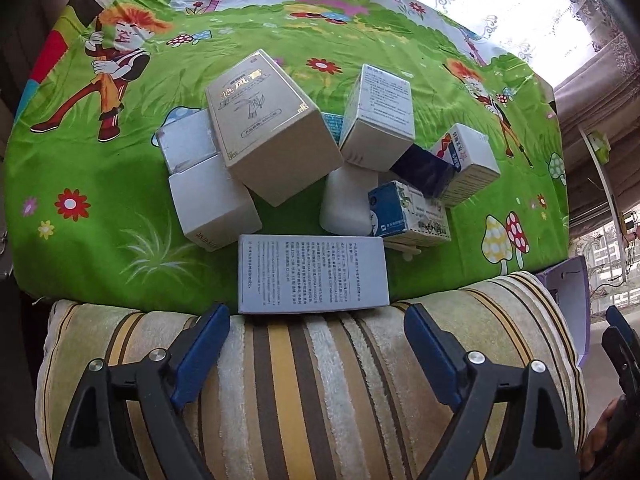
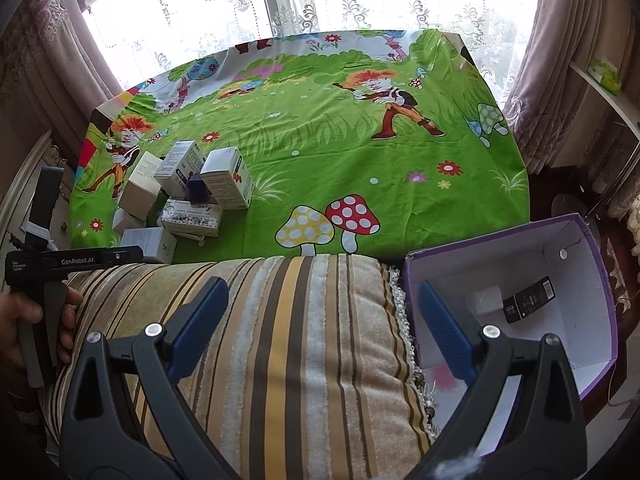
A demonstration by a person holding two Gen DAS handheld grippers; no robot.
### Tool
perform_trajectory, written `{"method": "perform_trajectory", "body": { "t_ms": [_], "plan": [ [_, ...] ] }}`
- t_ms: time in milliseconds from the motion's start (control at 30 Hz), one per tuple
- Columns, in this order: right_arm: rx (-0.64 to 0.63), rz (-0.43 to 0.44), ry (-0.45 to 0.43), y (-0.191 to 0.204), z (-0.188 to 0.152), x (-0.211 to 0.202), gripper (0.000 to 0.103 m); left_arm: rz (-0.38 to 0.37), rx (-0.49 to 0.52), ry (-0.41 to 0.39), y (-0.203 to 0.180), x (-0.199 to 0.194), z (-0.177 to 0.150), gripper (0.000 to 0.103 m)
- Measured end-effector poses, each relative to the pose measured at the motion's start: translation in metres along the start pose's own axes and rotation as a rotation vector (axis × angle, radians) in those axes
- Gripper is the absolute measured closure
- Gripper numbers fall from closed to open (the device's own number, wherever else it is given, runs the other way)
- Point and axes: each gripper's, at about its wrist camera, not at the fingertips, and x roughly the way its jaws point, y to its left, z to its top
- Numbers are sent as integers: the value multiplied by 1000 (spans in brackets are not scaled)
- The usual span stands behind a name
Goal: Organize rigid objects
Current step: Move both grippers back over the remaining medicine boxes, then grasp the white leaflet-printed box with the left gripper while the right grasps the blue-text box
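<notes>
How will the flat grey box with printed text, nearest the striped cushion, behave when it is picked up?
The grey box is probably stiff cardboard with sharp edges, so open jaws should grip its sides without crushing it. Lying flat on the cloth, it should not roll or tip. Its smooth face may slip slightly.

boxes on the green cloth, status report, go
Left gripper open, empty, over striped cushion. Right gripper open, empty. Boxes piled; purple bin beside cushion. Nothing blocking.
</notes>
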Motion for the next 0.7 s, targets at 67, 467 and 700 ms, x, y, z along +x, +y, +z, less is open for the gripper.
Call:
{"method": "perform_trajectory", "body": {
  "t_ms": [67,467,700],
  "plan": [
    [-24,1,-3,7,5,0,6,7,-6,7,0,3,2,13],
    [-189,11,-12,50,44,-3,6,35,-5,43,-1,19,9,13],
    [-196,43,10,80,67,22,6,19,1,30,-3,20,10,18]
  ]
}}
